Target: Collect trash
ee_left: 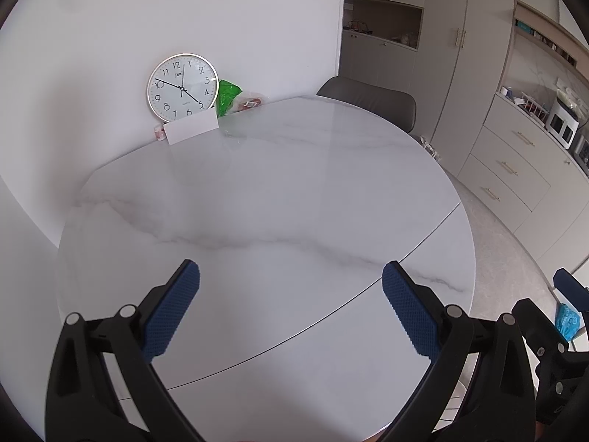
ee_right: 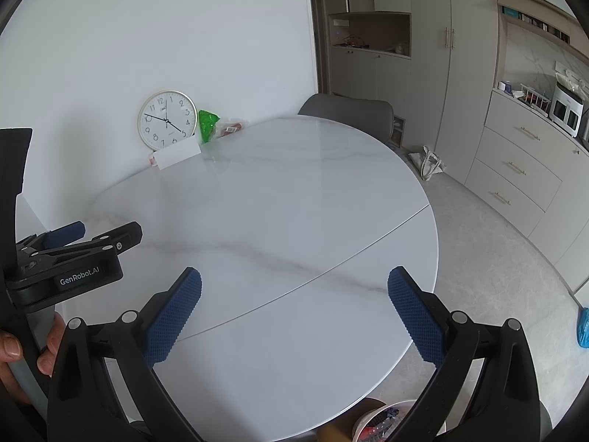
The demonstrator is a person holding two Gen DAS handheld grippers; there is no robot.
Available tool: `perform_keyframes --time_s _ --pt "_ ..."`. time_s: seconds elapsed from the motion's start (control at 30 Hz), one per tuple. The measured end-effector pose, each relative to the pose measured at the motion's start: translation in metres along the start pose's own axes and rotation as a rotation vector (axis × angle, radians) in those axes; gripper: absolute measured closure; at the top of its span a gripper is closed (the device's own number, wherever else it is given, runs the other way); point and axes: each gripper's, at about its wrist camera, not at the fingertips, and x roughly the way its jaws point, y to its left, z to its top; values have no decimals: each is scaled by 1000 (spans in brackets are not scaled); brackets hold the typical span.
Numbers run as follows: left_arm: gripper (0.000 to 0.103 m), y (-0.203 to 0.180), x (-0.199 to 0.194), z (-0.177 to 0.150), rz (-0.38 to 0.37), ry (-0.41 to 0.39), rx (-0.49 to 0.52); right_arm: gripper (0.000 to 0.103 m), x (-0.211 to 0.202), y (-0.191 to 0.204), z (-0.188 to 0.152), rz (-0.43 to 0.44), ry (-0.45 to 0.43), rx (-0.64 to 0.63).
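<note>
Left hand-held gripper: jaws spread wide with nothing between the blue pads, held low over the near part of the counter; it reads as waiting for something to pick.
Right hand-held gripper: likewise wide apart and empty, just to the right of the left one and pointing the same way across the marble top (the two look parked side by side, neither reaching).
Bin: a round white container below the counter's near edge, with mixed scraps inside; only part of it shows. I judge this is where the trash goes, which would explain both grippers staying at this edge.
Green wrapper: crumpled at the far edge against the wall, just right of the clock, well apart from both grippers.
Clear packet: with red print, beside the green wrapper; probably trash too.
White card: propped against the clock's lower edge; a small red-patterned scrap shows at its left end.
Next move, as a judgement: a long reach across the counter to the far edge, since the near surface carries nothing.
</note>
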Motion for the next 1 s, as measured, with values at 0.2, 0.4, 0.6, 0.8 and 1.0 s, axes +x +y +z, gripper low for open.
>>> perform_keyframes --time_s 0.2,0.4,0.6,0.8,1.0 --pt "8 -1 1 1 -1 1 3 2 1 0 0 1 3 -2" --pt "8 -3 0 0 1 -2 7 2 1 0 0 1 3 -2" --pt "8 -1 -1 -2 8 -13 0 2 7 4 -2 2 14 -6" --pt "8 0 -2 -2 13 -15 2 2 9 5 -2 8 17 -11" --pt "8 -1 0 1 13 -1 4 2 10 5 -2 11 18 -13"
